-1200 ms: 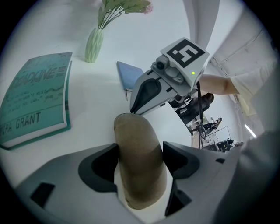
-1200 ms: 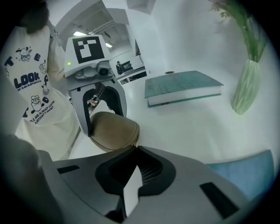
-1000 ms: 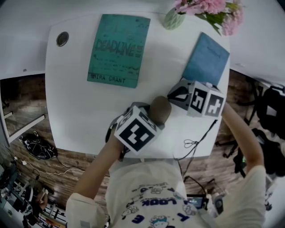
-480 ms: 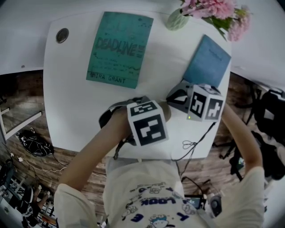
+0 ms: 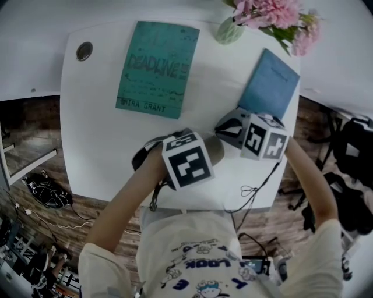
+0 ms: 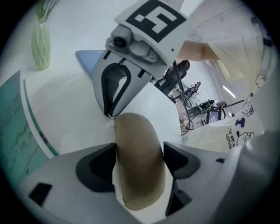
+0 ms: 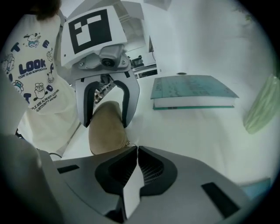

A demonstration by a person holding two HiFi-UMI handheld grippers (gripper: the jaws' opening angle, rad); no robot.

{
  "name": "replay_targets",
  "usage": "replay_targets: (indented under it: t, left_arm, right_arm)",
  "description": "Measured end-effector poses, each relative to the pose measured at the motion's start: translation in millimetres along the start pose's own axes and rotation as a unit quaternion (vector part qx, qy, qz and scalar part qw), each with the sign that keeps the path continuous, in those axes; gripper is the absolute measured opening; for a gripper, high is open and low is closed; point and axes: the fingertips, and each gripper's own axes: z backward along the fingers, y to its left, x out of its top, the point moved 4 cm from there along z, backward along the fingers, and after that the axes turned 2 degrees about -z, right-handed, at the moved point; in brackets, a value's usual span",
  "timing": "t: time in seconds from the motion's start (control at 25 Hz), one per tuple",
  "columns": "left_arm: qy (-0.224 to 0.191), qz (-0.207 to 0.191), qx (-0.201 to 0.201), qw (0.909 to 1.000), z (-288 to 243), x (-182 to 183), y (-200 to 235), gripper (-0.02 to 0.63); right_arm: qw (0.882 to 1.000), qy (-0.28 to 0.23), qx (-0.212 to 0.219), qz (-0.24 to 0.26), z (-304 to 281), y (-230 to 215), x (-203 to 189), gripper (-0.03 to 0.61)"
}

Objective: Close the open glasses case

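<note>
Nearest, by the front edge of the white table (image 5: 99,134): tan glasses case (image 5: 214,146), lying flat between the 2 grippers. Clamped across its width by the left gripper (image 6: 140,151), 1 pad pressed on each long side. At the case's other end, the right gripper (image 7: 136,149): jaws together, nothing between them, tips touching the case or just short of it, hard to say which.

Judged as the tail of the closing step: lid apparently down, no gap showing in either gripper view, though seam and catch out of sight. Next move, probably: keep the left clamp steady and push with the shut right tips on the lid until seated, then check the seam before letting go. Needs a straight, modest push; too much sideways and likely to slide the smooth case out of the pads or toward the table edge just beside.

Also near: a thin cable (image 5: 250,189) looped at the edge to the right, clear of the case. Nothing lying between the grippers and the case.

Further back: teal book (image 5: 156,68) flat on the left, blue notebook (image 5: 269,85) flat on the right, just beyond the right gripper and apart from the case. Farthest: pale green vase (image 5: 227,30) with pink flowers (image 5: 274,10). None of these in the way.
</note>
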Motion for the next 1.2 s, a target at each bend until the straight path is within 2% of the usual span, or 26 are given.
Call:
replay_targets:
  t: [0.08,0.2,0.28,0.36,0.4,0.44,0.48,0.52,0.56,0.64,0.68,0.72,0.8,0.88,1.0,1.12,1.2]
  left_arm:
    - [-0.021,0.007,0.011,0.9997,4,-2,4,0.322]
    - [-0.064,0.035,0.022,0.9971,13,-8,10,0.322]
    - [-0.112,0.066,0.023,0.9913,22,-12,13,0.322]
    - [-0.174,0.092,0.03,0.98,35,-13,14,0.322]
    - [-0.207,0.099,0.041,0.9724,45,-12,15,0.322]
    - [-0.241,0.106,0.059,0.963,57,-11,16,0.321]
    - [-0.274,0.114,0.084,0.951,69,-9,16,0.319]
    - [-0.307,0.123,0.115,0.9367,83,-8,17,0.316]
    - [-0.337,0.13,0.149,0.9206,97,-6,16,0.285]
    - [-0.386,0.134,0.218,0.8862,123,-4,13,0.079]
    - [-0.405,0.13,0.248,0.8702,134,-3,10,0.023]
    - [-0.421,0.123,0.273,0.8561,144,-1,6,0.002]
    - [-0.444,0.106,0.317,0.8314,162,3,-1,0.002]
    - [-0.461,0.095,0.353,0.8087,177,5,-11,0.002]
    - [-0.491,0.095,0.384,0.7765,194,6,-27,0.002]
    - [-0.51,0.096,0.4,0.7552,205,5,-40,0.002]
    - [-0.52,0.099,0.412,0.7418,211,3,-47,0.002]
  right_arm:
    - [0.999,-0.006,-0.024,-0.024,3,1,-5,0.018]
    - [0.996,-0.017,-0.056,-0.069,14,2,-15,0.151]
    - [0.991,-0.04,-0.083,-0.101,28,4,-14,0.158]
    - [0.977,-0.085,-0.134,-0.139,44,4,-10,0.156]
    - [0.965,-0.114,-0.167,-0.165,53,3,-8,0.156]
    - [0.948,-0.146,-0.204,-0.195,61,3,-6,0.134]
    - [0.926,-0.18,-0.243,-0.226,70,3,-4,0.059]
    - [0.902,-0.213,-0.278,-0.251,78,5,0,0.014]
    - [0.88,-0.241,-0.308,-0.269,85,8,5,0.01]
    - [0.842,-0.278,-0.356,-0.295,98,18,18,0.005]
    - [0.825,-0.29,-0.377,-0.304,104,23,25,0.003]
    - [0.809,-0.3,-0.398,-0.312,110,28,31,0.003]
    - [0.778,-0.321,-0.434,-0.321,122,37,44,0.003]
    - [0.752,-0.341,-0.464,-0.32,135,44,57,0.003]
    - [0.724,-0.367,-0.488,-0.321,150,57,72,0.003]
    - [0.695,-0.395,-0.494,-0.342,158,70,83,0.003]
    - [0.68,-0.407,-0.5,-0.348,162,78,88,0.003]
